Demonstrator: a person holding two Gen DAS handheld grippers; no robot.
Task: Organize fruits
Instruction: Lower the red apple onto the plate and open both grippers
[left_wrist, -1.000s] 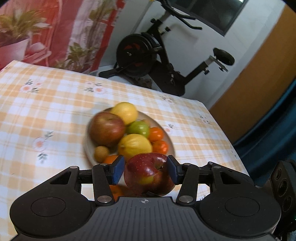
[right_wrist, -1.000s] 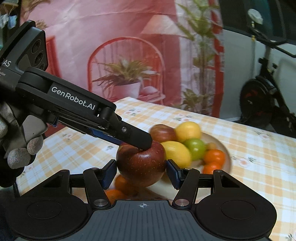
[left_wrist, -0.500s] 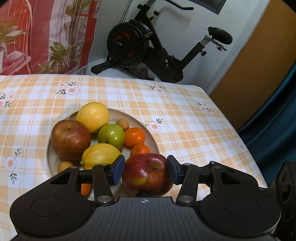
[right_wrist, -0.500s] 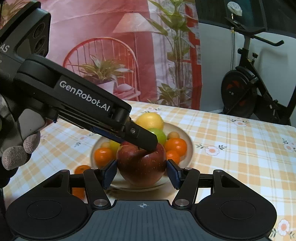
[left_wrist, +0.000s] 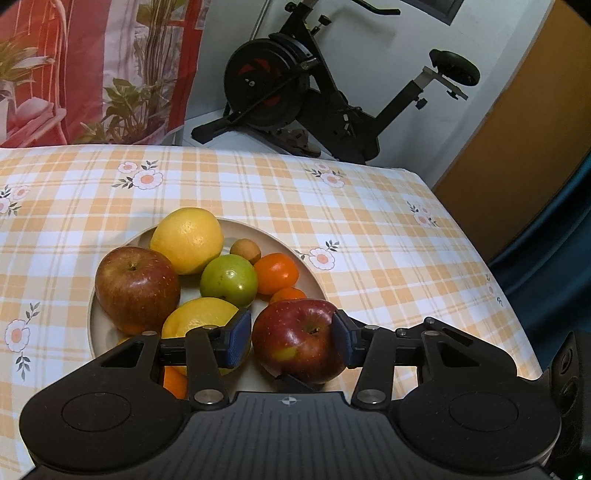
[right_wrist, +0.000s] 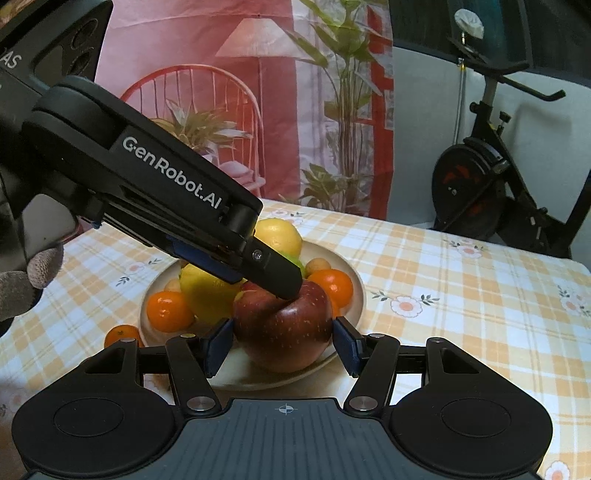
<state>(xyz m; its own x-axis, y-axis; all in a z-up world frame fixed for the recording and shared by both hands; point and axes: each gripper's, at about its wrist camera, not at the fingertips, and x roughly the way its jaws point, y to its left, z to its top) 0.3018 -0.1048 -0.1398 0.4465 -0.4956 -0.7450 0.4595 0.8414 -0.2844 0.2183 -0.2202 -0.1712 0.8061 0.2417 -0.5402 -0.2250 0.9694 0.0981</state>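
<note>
red apple held over the near rim of the plate, almost placed

the red apple (left_wrist: 298, 341) sits between both tongs: the left tongs (left_wrist: 291, 341) and the right tongs (right_wrist: 282, 343) each grip it. beyond them the plate (left_wrist: 96, 321) already holds most fruits; one small orange (right_wrist: 122, 334) lies beside it on the worktop (left_wrist: 369, 229).

Each camera sits just behind its own tool, looking forward and down between the fingers, close above the bench. Both views share the round beige fruit plate (left_wrist: 96, 343) (right_wrist: 354, 295) and the dark red apple (left_wrist: 299, 341) (right_wrist: 284, 332) just ahead.
</note>
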